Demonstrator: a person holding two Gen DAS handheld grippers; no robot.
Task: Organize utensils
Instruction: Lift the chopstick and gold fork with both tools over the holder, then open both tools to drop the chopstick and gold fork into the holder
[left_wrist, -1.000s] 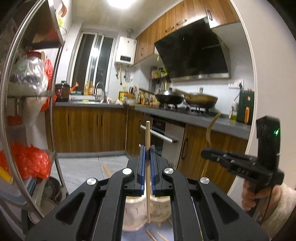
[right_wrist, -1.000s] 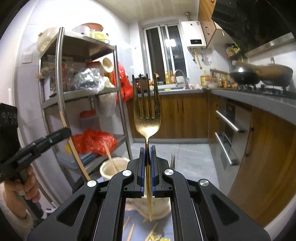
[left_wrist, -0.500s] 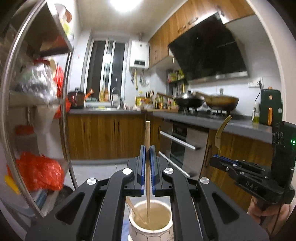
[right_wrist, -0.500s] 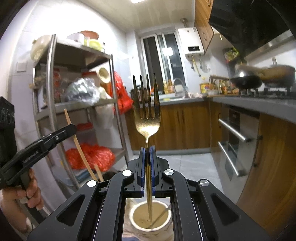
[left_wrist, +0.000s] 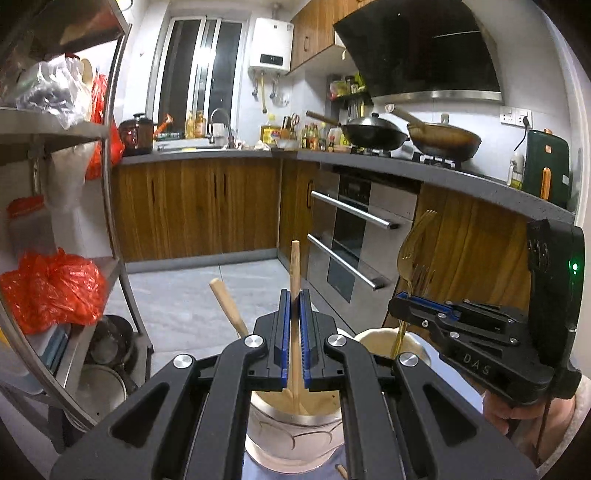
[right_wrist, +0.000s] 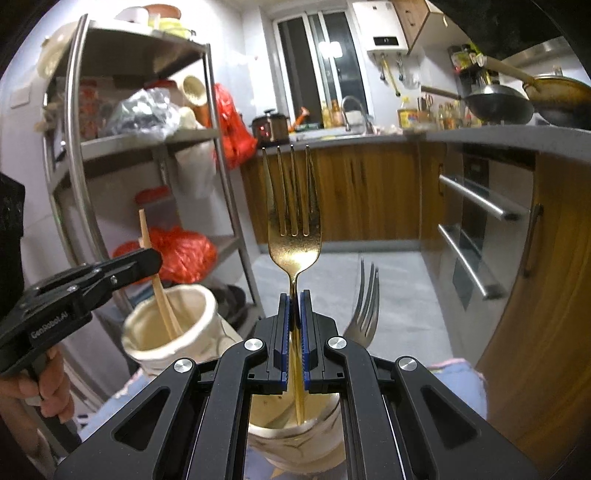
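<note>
My left gripper (left_wrist: 294, 295) is shut on an upright wooden chopstick (left_wrist: 294, 266); the stick's lower end reaches into a white ceramic cup (left_wrist: 291, 439) below. Another wooden stick (left_wrist: 227, 308) leans in that cup. My right gripper (right_wrist: 294, 295) is shut on a gold fork (right_wrist: 293, 221) with tines up and its handle tip inside a second white cup (right_wrist: 295, 435), where a silver fork (right_wrist: 364, 310) also stands. The right wrist view shows the left gripper (right_wrist: 151, 258) holding the chopstick over the first cup (right_wrist: 173, 332).
A pale blue cloth (right_wrist: 456, 380) lies under the cups. A steel shelf rack (left_wrist: 110, 184) with red bags stands at the left. Wooden cabinets and an oven (left_wrist: 354, 236) line the far side and right, and a hand (right_wrist: 44, 395) grips the left tool.
Both grippers have sunk toward the cups and tilted further down. The chopstick's end and the fork's handle tip now sit deeper inside their cups, which look larger and closer.
</note>
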